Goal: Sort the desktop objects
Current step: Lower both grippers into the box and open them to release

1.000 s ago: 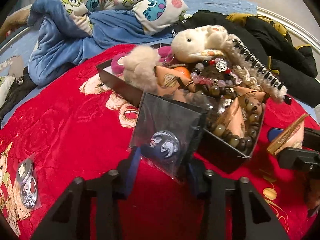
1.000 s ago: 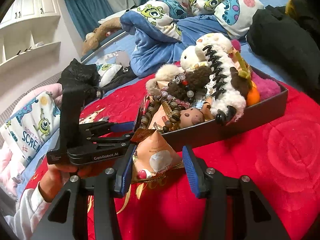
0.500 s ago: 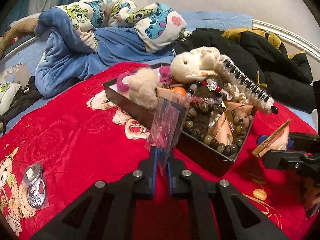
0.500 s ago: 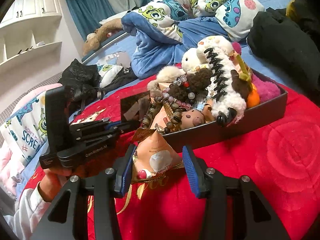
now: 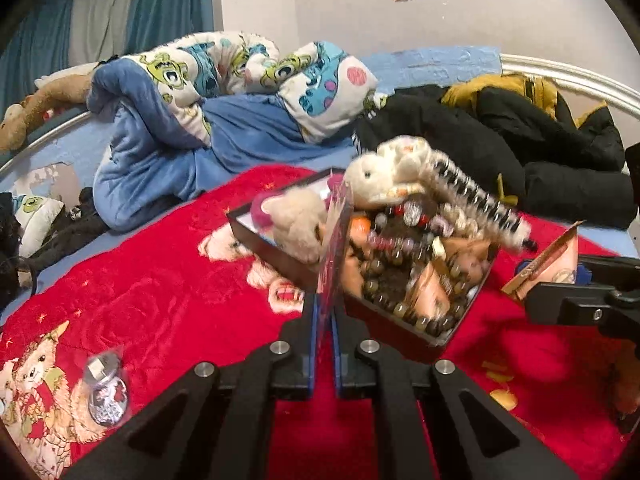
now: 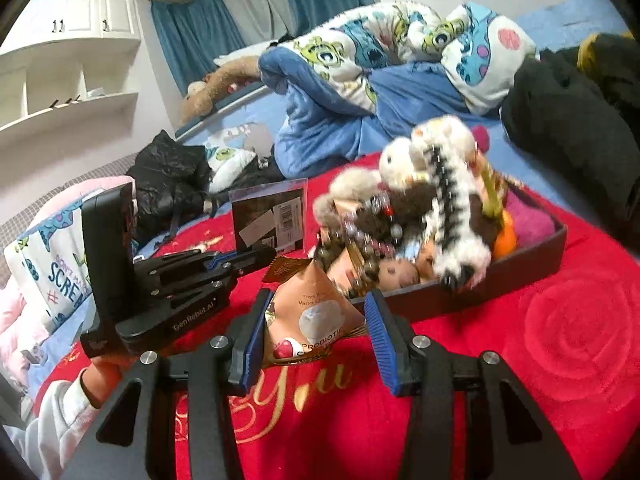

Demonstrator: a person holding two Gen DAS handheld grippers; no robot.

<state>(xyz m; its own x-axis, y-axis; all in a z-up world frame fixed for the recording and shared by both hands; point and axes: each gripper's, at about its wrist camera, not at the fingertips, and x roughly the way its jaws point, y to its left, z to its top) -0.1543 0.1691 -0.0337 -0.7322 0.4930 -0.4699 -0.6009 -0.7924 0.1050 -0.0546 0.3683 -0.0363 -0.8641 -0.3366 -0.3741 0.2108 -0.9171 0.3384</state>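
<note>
Left gripper (image 5: 323,312): clenched on the edge of a clear badge sleeve (image 5: 335,236), held upright just in front of the box.
Right gripper (image 6: 318,332): grasping a triangular snack packet (image 6: 316,316), beside the box.
Done: dark box (image 6: 520,264) already heaped with plush toys and bead bracelets.
Left: both held items unplaced; another bagged badge (image 5: 105,396) lies on the red blanket (image 5: 160,300).

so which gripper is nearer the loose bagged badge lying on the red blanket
Left. The left gripper, jaws shut on a flat clear packet, is beside the bagged badge. The right gripper, holding a tan snack pouch, is on the far side of the dark tray.
</note>
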